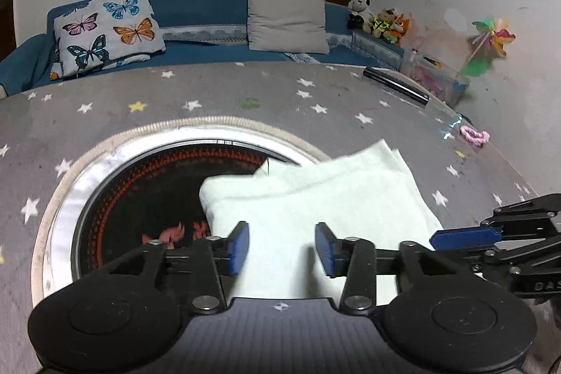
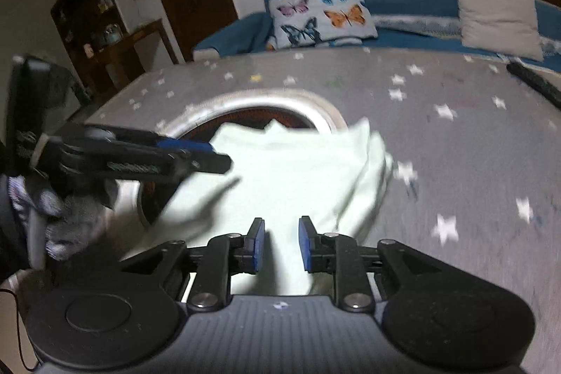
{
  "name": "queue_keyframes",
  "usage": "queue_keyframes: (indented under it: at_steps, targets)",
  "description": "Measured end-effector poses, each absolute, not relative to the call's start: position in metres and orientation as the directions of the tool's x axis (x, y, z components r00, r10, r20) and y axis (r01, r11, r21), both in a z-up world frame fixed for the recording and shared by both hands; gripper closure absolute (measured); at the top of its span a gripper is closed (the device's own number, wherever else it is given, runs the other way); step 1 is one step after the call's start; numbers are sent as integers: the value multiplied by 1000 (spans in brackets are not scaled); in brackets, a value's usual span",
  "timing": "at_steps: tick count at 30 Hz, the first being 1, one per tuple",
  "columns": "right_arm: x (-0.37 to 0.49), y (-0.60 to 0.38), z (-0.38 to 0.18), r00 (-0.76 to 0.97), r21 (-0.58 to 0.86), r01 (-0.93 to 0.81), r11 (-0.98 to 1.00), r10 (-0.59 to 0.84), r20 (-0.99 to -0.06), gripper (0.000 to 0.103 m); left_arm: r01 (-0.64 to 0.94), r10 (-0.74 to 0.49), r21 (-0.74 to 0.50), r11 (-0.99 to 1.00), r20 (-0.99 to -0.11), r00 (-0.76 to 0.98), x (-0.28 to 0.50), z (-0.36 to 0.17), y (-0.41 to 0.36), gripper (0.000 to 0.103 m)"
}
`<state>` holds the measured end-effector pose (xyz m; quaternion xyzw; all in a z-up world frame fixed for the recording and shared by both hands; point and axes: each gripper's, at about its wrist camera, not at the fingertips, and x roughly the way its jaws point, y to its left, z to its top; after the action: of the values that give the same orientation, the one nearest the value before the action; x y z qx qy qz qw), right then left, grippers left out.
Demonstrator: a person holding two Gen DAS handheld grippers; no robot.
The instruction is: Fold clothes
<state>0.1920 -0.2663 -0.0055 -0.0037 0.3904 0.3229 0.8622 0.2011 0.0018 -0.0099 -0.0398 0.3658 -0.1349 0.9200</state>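
A folded pale white garment lies on the grey star-print tablecloth, partly over the round heater opening. My left gripper is open above the garment's near edge, nothing between its blue pads. My right gripper shows at the right of the left wrist view. In the right wrist view the garment lies ahead, my right gripper is open just over its near edge, and the left gripper reaches in from the left, held by a gloved hand.
A black remote and a clear plastic box sit at the table's far right, with a pink hair tie. A blue sofa with a butterfly cushion and a grey cushion stands behind the table.
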Motion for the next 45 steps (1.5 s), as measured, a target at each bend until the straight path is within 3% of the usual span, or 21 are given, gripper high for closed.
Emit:
queue_keyframes:
  at_steps: [3,4,8,16,22,24,25,27,28,30,32,45]
  targets:
    - [184,-275,-8,505,264,-529,806,549,-666,73,208,-267,-168,963,-668,695,191,-13,3,47]
    - [182,-279,-6,518,272,-515,813,548,-657,64,199,-260,-168,965,-672,694,188,-14,4,46]
    - [183,-287,-7,557,282,-464,840,524,-644,55,160,-241,-182,970,-687,685,184,-21,10,38]
    - [200,-295,-27,577,394,-333,857,515,-634,47,123,-224,-192,974,-703,675,183,-27,12,38]
    - [201,-285,-34,591,409,-314,857,513,-622,47,129,-230,-195,972,-704,672,183,-27,6,39]
    - [201,-281,-35,592,405,-316,858,512,-622,50,126,-229,-196,972,-704,672,184,-27,6,47]
    - [200,-280,-35,592,403,-318,858,512,-622,59,125,-229,-197,972,-704,672,184,-26,5,50]
    - [201,-280,-37,583,424,-313,850,525,-620,68,118,-220,-192,974,-704,675,184,-26,5,68]
    - [201,-281,-38,581,436,-310,845,532,-616,74,112,-216,-192,975,-704,676,185,-26,5,72]
    - [200,-283,-37,583,457,-304,836,543,-605,77,103,-218,-203,974,-703,676,186,-25,6,87]
    - [198,-286,-35,586,474,-301,827,553,-592,81,102,-221,-208,973,-699,680,186,-21,6,93]
    - [199,-344,1,692,467,-258,846,499,-521,84,236,-288,-168,957,-645,708,218,18,-64,98]
